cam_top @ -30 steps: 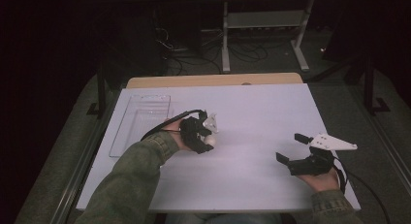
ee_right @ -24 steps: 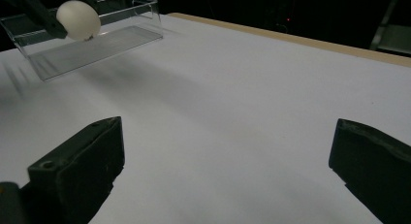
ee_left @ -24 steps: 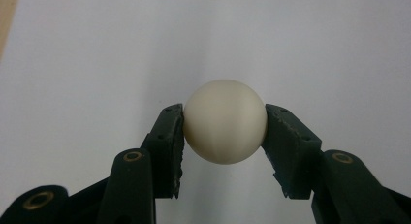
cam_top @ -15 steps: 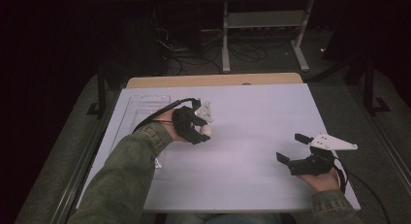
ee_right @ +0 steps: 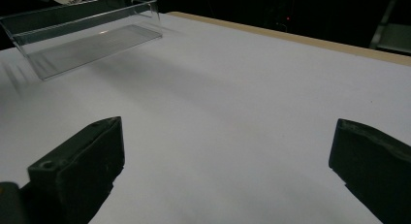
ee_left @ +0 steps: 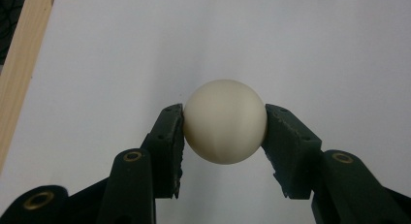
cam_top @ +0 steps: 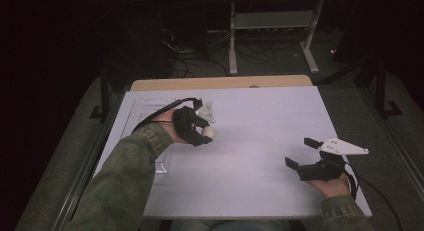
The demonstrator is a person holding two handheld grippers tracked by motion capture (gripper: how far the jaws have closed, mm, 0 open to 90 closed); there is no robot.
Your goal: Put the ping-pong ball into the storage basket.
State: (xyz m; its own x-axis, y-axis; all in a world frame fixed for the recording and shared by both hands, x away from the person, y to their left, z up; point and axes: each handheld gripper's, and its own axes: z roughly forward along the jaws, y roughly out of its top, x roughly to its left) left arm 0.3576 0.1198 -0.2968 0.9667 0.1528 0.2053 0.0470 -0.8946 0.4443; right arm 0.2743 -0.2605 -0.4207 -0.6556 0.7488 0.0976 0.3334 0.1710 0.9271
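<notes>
- Holding a cream ball (ee_left: pixel 225 121) crosswise between its two black pads, the left claw (cam_top: pixel 204 136) is clamped on it; in the left gripper view each pad presses one flank of the ball, and white tabletop (ee_left: pixel 291 40) lies behind it.
- Seen from the high view, the ball (cam_top: pixel 208 133) sits at the tip of the left claw, above the left-middle part of the tabletop (cam_top: pixel 260 121), and appears lifted clear of the sheet, though the gap cannot be told for sure.
- Just beside that hand, toward the person's left, lies a clear plastic tray (cam_top: pixel 150 108); its long axis runs away from the person, along the left edge of the tabletop.
- Judged from this layout, the tray is the likely place for the ball, so the coming move turns on one relation: the tray lies to the left of the clamped ball, near it, and the left claw is far nearer than the right.
- Well apart, at the near right corner, the right claw (cam_top: pixel 301 152) rests with its jaws spread wide and nothing between them.
- From the right gripper view the tray (ee_right: pixel 87 37) stands far across the bare sheet, open side up, its long wall facing that camera.
</notes>
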